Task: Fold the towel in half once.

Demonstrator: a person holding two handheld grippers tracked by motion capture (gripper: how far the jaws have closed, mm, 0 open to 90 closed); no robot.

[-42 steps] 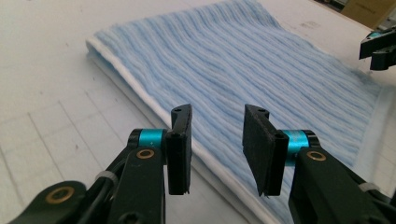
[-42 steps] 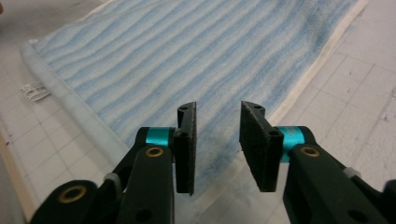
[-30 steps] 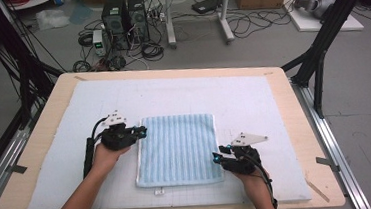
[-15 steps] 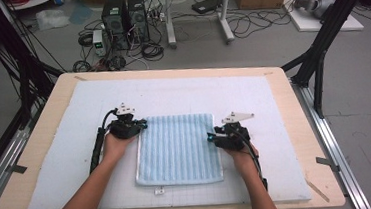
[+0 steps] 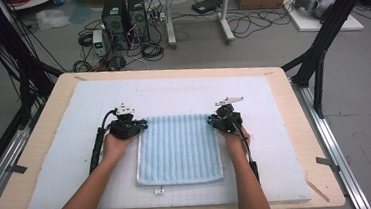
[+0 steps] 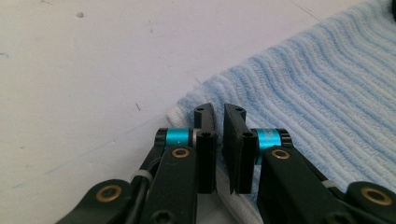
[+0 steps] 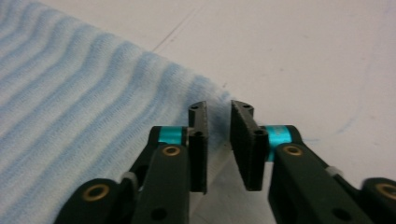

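- The light blue striped towel (image 5: 179,147) lies flat at the middle of the high view, on the white mat (image 5: 77,158) that covers the wooden table (image 5: 295,121). It looks folded, with a small white tag (image 5: 158,191) sticking out at its lower edge.
- In the left gripper view the towel's (image 6: 322,93) ribbed cloth runs from the centre to the upper right of the frame, its white-edged corner lying just under the jaws.
- In the right gripper view the towel (image 7: 79,112) covers the left half of the frame, its corner ending at the jaws near the middle.
- The left gripper (image 5: 141,125) sits at the towel's upper left corner in the high view. In its own view the left gripper (image 6: 218,114) is nearly clenched: only a narrow slit remains between the jaws, and the towel's edge lies in or under that slit; whether the pads actually pinch the cloth I cannot tell.
- The right gripper (image 5: 209,119) sits at the towel's upper right corner. Its jaws have just been closing, yet a clear gap remains in its own view of the right gripper (image 7: 218,114); the towel corner lies between and below them, not visibly pinched.
- Both of the person's forearms come in from the bottom of the high view, one on each side of the towel.
- Beyond the table, at the top of the frame, computer towers (image 5: 124,16) and cables lie on the floor.
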